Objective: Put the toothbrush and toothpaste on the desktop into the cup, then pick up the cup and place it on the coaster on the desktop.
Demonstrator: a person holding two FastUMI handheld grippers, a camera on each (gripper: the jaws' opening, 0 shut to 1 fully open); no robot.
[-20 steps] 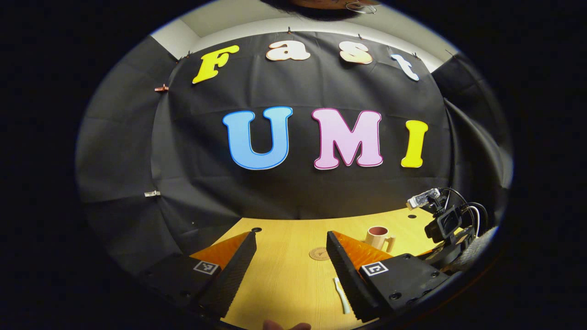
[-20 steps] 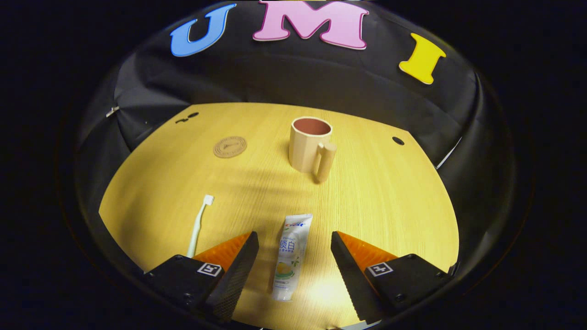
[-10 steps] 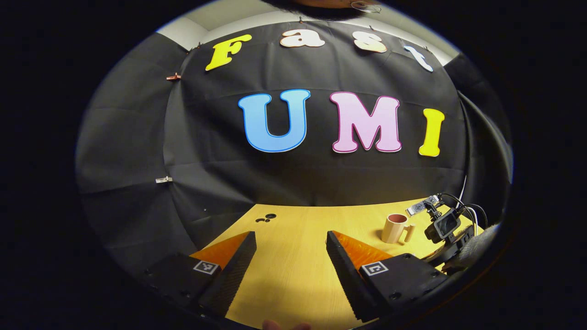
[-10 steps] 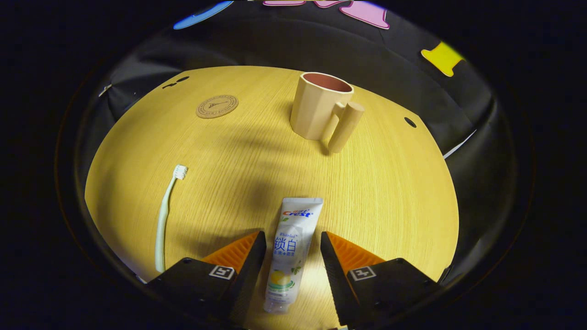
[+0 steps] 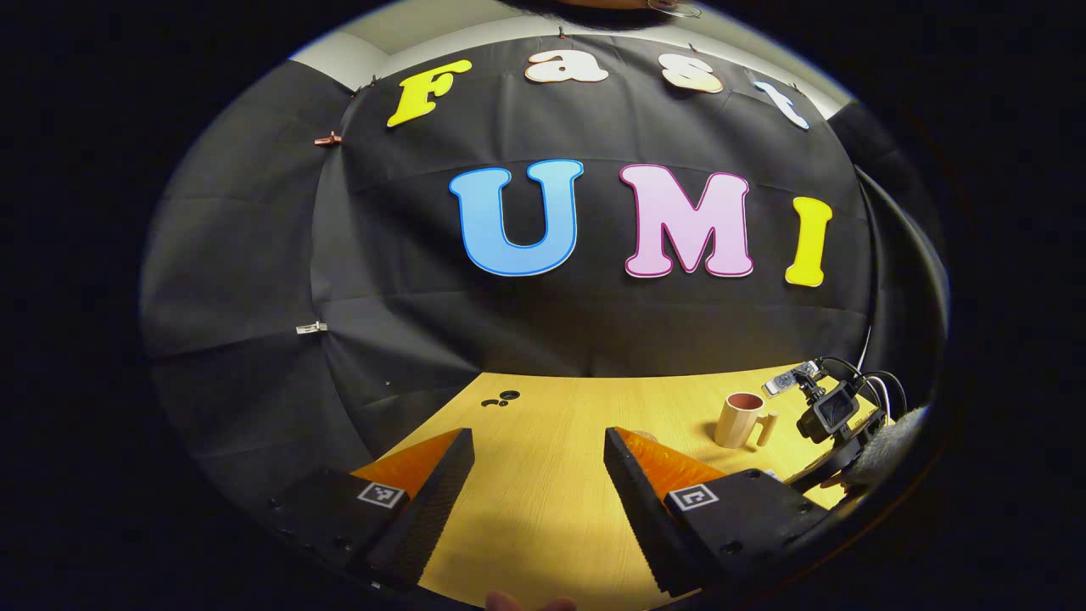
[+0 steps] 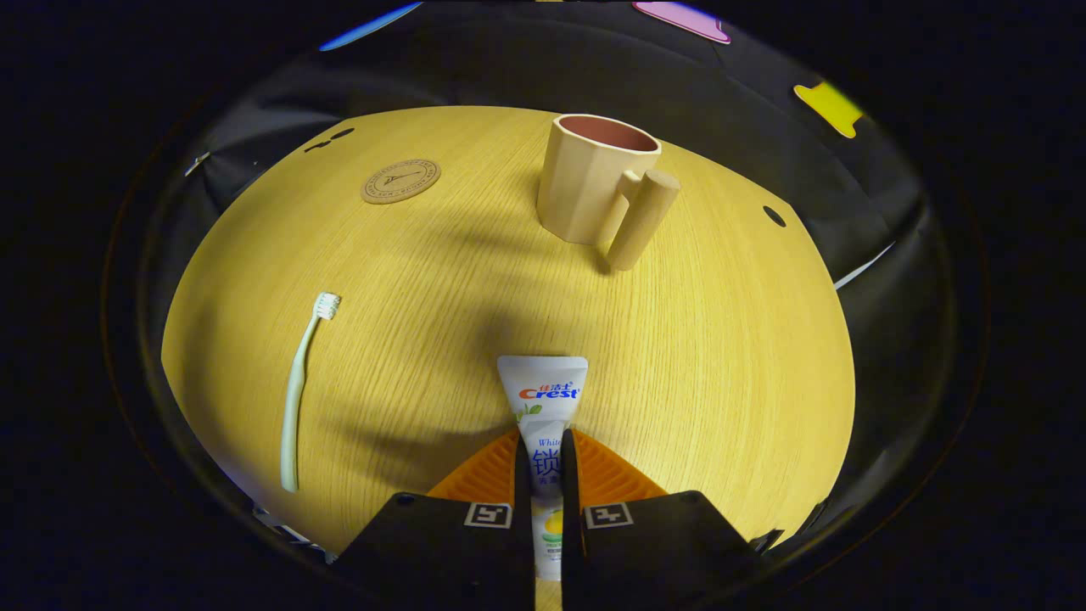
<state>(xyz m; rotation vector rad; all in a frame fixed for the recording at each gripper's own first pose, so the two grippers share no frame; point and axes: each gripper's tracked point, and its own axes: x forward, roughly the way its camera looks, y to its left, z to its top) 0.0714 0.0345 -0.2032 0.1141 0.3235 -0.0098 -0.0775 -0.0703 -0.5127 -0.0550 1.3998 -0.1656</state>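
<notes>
right gripper fingers pinched tight on the toothpaste, tube lying flat on the counter with its crimped end pointing toward the cup. toothbrush lies off to the left, coaster far left of the cup. left gripper fingers spread wide, holding nothing, above the counter.

The wooden desktop carries a cup, coaster, toothbrush and toothpaste.
</notes>
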